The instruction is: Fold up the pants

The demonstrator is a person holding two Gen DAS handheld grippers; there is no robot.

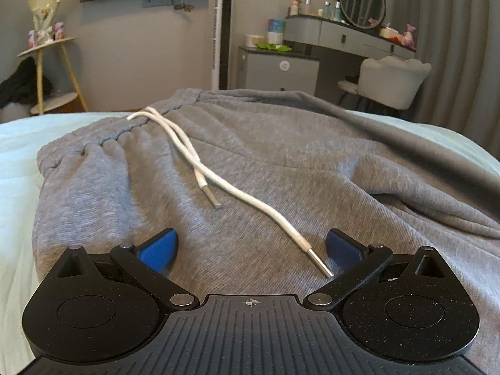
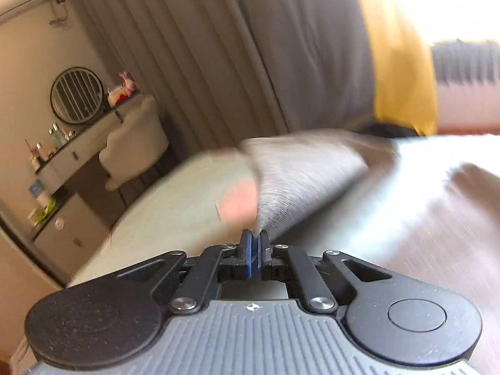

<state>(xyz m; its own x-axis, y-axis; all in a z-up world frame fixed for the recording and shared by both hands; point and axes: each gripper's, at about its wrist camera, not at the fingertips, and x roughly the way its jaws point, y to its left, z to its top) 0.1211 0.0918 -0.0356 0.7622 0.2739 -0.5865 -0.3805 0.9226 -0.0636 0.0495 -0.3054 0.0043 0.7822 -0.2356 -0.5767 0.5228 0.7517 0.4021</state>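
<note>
Pants (image 1: 250, 162): grey knit sweatpants lying on the bed, waistband toward the far edge in the left wrist view; the task's object.
Left claw (image 1: 251, 250): jaws spread wide, blue pads (image 1: 159, 250) apart and holding nothing; it hovers low over the hip area, probably placed to pin or pick the cloth for a fold.
Right claw (image 2: 253, 245): jaws shut, blue pads pressed together on a pinch of the grey cloth (image 2: 300, 181), which fans up and away from the tips in a ribbed wedge; the picture is smeared, so the far end of that cloth cannot be made out.
Grip, reason: a thin edge pinch lets one layer be lifted and carried over the rest, judged as the start of a fold.
Drawstring (image 1: 218, 172): two white woven cords with metal tips, trailing loose from the waistband across the front; one tip lies just beside the left claw's right pad.
Waistband (image 1: 103, 137): gathered elastic, puckered.
Fabric: soft, fine-ribbed jersey with shallow creases; likely to drape and slip.
Bed (image 1: 18, 156): pale green sheet, smooth, bearing the pants.
Background: grey curtain (image 2: 187, 62), vanity with round mirror (image 1: 362, 1), white chair (image 1: 393, 81).
</note>
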